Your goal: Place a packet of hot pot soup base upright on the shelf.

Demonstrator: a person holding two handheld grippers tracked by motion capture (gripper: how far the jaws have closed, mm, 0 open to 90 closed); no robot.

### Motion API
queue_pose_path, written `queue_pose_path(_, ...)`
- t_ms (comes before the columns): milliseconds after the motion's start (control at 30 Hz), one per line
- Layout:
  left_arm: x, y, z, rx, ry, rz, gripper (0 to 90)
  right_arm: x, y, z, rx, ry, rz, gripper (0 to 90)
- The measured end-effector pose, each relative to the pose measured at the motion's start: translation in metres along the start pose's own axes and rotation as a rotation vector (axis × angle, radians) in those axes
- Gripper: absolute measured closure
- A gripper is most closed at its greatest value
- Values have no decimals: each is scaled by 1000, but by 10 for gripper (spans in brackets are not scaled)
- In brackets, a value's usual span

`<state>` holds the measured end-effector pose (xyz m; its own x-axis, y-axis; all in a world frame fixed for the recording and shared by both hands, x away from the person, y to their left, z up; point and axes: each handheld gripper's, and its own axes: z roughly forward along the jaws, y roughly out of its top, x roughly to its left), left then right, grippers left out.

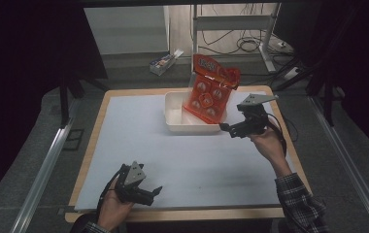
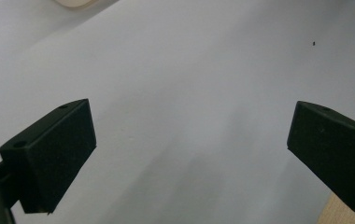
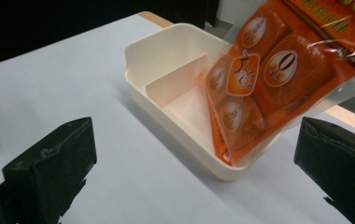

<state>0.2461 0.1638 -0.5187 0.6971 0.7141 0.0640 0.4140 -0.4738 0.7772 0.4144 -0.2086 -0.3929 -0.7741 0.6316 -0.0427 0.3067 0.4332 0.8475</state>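
Packet [image 1: 208, 92] of orange snacks sits in the white bin [image 1: 175, 116] at the far-right part of the table [image 1: 100, 109], so placement looks basically done imo. It's leaning tilted, lower end down in the bin's right compartment, top edge sticking up and out past the far rim. In the right gripper view the packet [image 3: 259, 88] rests against the bin's [image 3: 166, 46] near wall, w/ a divider [image 3: 175, 81] splitting the bin and the left compartment bare. My right gripper [image 1: 228, 129] is just beside the bin's near-right corner, jaws spread wide, nothing between them, not touching packet or bin. My left gripper [image 1: 151, 194] is at the near-left of the white mat [image 1: 139, 141], well apart from the bin, jaws also wide open and empty; left gripper view has just mat under the jaws plus a bit of wood table edge at the right. Done: packet in bin, grip let go. Left, as far as I can judge: maybe nudge the packet flatter so it doesn't tip out, else pull the right hand [image 1: 270, 145] clear. Can't tell if the packet is stable; it leans a lot. No other item on the mat to pick.
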Motion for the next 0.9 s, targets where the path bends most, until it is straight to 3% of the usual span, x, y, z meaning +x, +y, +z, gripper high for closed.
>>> queue_pose_path(367,-1,0,0,6,9,14,14,13,-23,3,11,22,-1,0)
queue_pose_path(900,-2,1,-1,10,23,25,18,37,-38,-4,23,34,-36,0)
